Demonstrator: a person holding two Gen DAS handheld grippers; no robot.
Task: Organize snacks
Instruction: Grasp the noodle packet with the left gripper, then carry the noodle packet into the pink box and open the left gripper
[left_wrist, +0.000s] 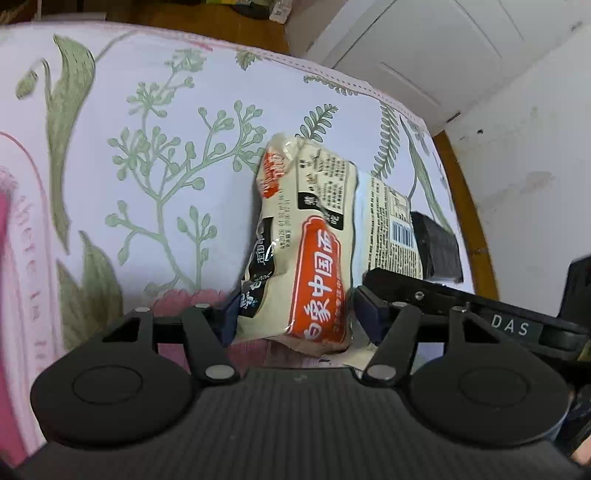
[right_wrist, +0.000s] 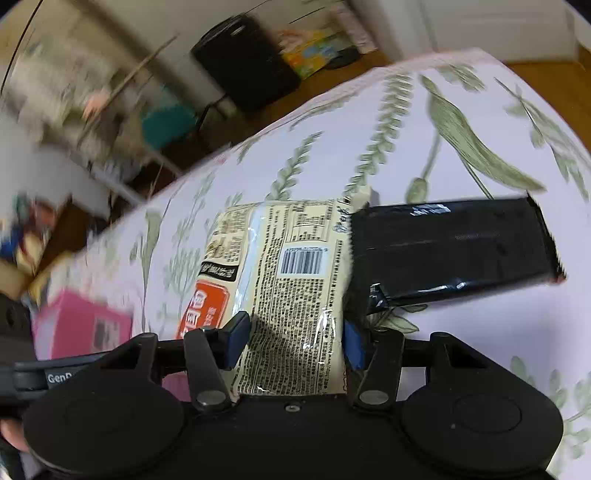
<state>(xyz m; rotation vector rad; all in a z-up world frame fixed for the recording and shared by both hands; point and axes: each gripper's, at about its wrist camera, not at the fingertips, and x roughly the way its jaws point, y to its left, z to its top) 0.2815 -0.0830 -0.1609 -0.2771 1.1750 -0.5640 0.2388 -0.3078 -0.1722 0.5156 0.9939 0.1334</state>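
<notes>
My left gripper (left_wrist: 295, 314) pinches a cream noodle packet (left_wrist: 306, 236) between its blue pads; the orange label reads "中国面". My right gripper (right_wrist: 295, 341) squeezes a second cream packet (right_wrist: 291, 291) with a barcode and small print too fine to read. On the other gripper's arm I read "DAS" and "Gen". Just beside the second packet lies a black packet (right_wrist: 454, 247) on the floral cloth (right_wrist: 461, 122). A pink box (right_wrist: 79, 323) lies further left.

free: tablecloth (left_wrist: 166, 110) left | blocked: black packet (right_wrist: 454, 243) right
</notes>
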